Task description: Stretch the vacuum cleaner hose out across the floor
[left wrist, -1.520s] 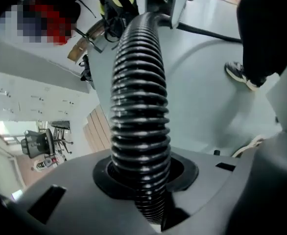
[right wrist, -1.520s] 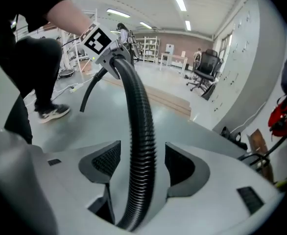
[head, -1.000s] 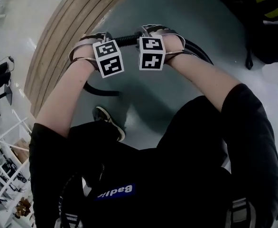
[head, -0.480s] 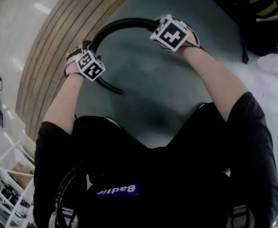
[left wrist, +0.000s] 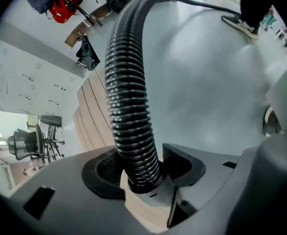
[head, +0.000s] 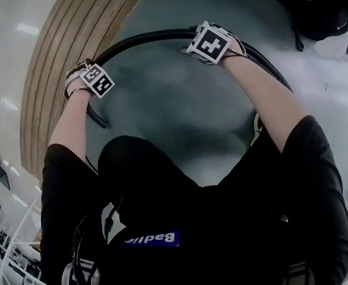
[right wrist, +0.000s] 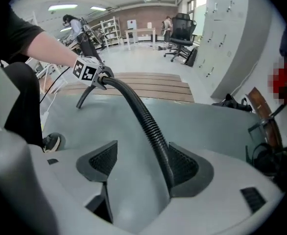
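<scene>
Nearest the operator, both forearms reach forward and down over the grey floor (head: 180,111), with the hands well apart.

At near left, the left gripper (left wrist: 141,173) stands about half open, and its jaws have just been closing. The hose (head: 144,35) runs between them. Its ribbed wall fills the gap, and both pads bear on it as far as the left gripper view shows. A short tail of hose drops past this gripper. Its free end (head: 101,121) sits low, near the floor; contact cannot be confirmed.

Farther out and to the right, the right gripper (right wrist: 143,166) stands wide, and its jaws have just been opening. The hose passes between them and lies against the right-hand pad only. The other pad is clear, so this gripper has no hold.

Between the two grippers the hose forms a raised arc above the floor. Beyond the right gripper it runs on to the right and back toward the operator.

At far left lies a wooden strip (head: 61,58); dark bags (head: 322,10) sit at far right.

Progress, as judged: the task is partly done. One section is drawn out into an open curve, but it is neither straight nor laid down. The remaining work is to remove the bend, lower the hose onto the floor, and release it.
</scene>
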